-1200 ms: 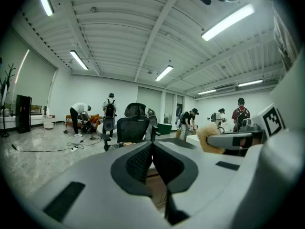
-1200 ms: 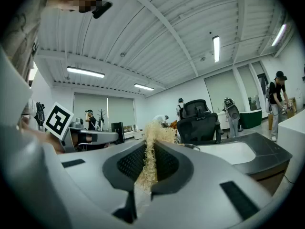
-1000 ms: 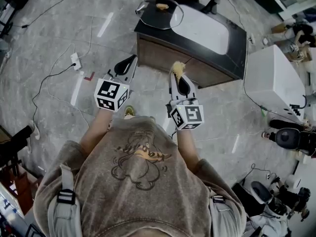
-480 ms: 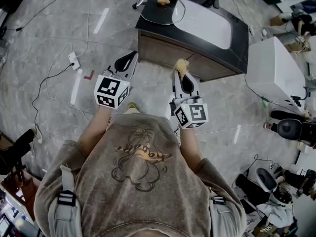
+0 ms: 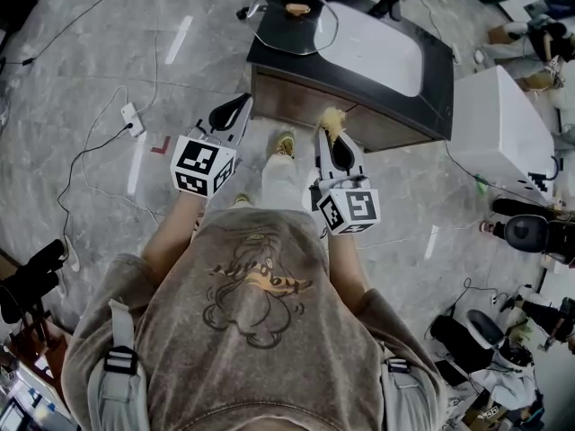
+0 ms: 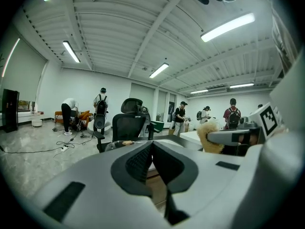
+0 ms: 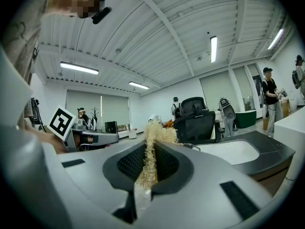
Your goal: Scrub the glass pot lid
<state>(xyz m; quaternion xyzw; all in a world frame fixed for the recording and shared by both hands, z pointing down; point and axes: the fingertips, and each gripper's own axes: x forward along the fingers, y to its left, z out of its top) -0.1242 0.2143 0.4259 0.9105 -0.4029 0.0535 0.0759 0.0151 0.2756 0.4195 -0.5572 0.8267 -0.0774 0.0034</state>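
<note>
The glass pot lid lies on the near-left corner of a dark sink counter, a tan knob on top; in the left gripper view the glass pot lid peeks just over the jaws. My left gripper is shut with nothing in it, held short of the counter's front. My right gripper is shut on a tuft of yellow scrubbing fibre, and the yellow fibre is pinched flat between the pads. Both grippers point level toward the counter.
A white basin is set into the counter right of the lid. A white cabinet stands further right. Cables and a power strip lie on the floor to the left. A black office chair and several people stand beyond.
Both grippers have moved forward toward the counter, and my leg has stepped out between them. The jaws are unchanged.
</note>
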